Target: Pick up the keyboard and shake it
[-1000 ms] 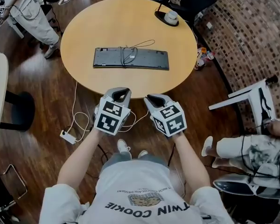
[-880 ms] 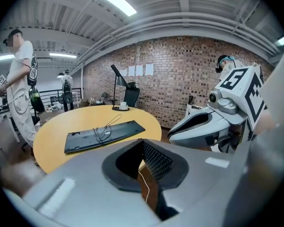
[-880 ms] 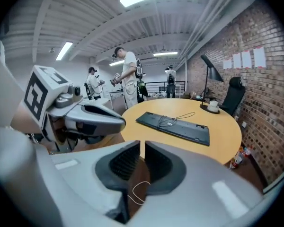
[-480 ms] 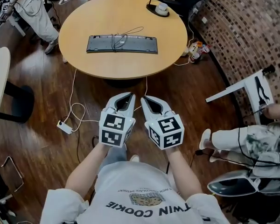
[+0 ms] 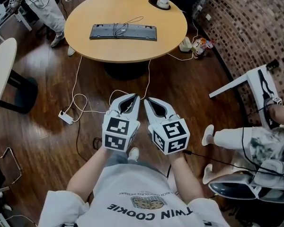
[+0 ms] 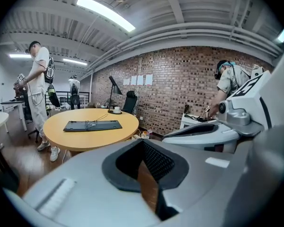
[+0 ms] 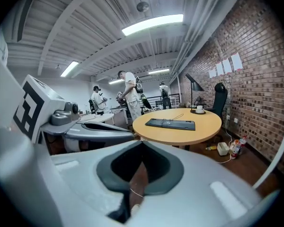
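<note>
Keyboard (image 5: 123,32) face-down on round table (image 5: 85,46)

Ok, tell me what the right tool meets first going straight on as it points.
Likely the near edge of the round table; nothing stands between it and the right tool. Height is unclear.

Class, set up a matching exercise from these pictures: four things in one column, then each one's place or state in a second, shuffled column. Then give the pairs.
Things:
1 keyboard
2 white cup
3 white power strip
4 left gripper

Place or state:
A on the wooden floor
B shut, holding nothing
C middle of the round table
D far edge of that table

Pairs: 1-C, 2-D, 3-A, 4-B
</note>
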